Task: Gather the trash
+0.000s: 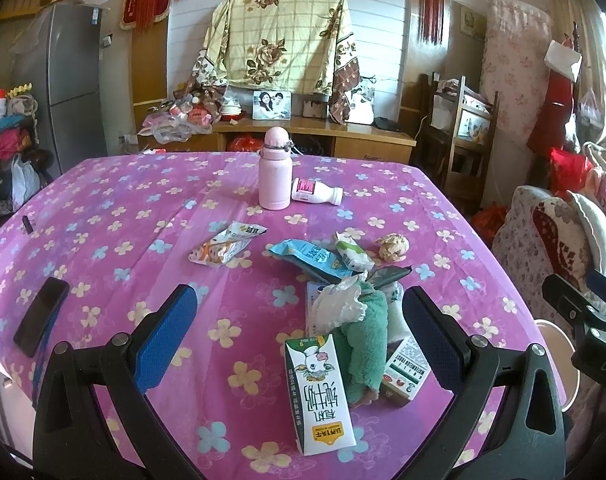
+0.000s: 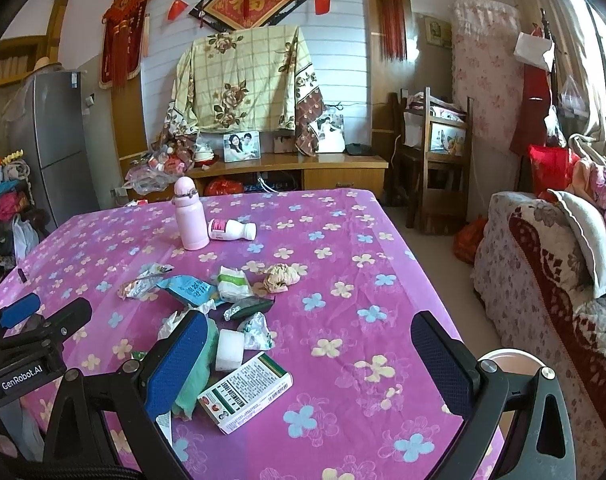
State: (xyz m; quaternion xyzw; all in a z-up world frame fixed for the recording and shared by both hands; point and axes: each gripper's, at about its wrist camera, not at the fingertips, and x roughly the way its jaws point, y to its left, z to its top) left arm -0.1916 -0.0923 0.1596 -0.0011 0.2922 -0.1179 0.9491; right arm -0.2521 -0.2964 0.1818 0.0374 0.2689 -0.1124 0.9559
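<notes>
On the pink flowered tablecloth point(image 1: 143, 208), a pink flask point(image 1: 275, 170) stood upright toward the far side, and everything else sat in relation to it. Touching its base on the right lay a small white bottle point(image 1: 317, 192) with a pink label, tipped on its side. Nearer the cameras than the flask, a loose spread of trash covered the cloth: a torn white-and-orange wrapper point(image 1: 223, 246), a blue snack packet point(image 1: 307, 258), a green-and-white wrapper point(image 1: 353, 254) and a crumpled paper ball point(image 1: 393, 247), the last well to the flask's right. Nearer still came a dark green packet point(image 1: 387, 276), a white crumpled tissue point(image 1: 337, 304) lying on a green cloth point(image 1: 367, 340), a milk carton point(image 1: 319, 392) on its side, and a flat green-and-white medicine box point(image 2: 245, 394). A white foam block point(image 2: 229, 350) sat just beside the box on the flask's side. A black phone point(image 1: 41, 316) lay far to the flask's left, near the table edge.

The left gripper point(image 1: 299, 328) hung above the near heap with its jaws spread wide, the carton, tissue and green cloth between them and nothing clasped. The right gripper point(image 2: 309, 352) was likewise spread wide and empty, its left finger point(image 2: 177, 364) in front of the green cloth, the medicine box and bare tablecloth between the fingers.
</notes>
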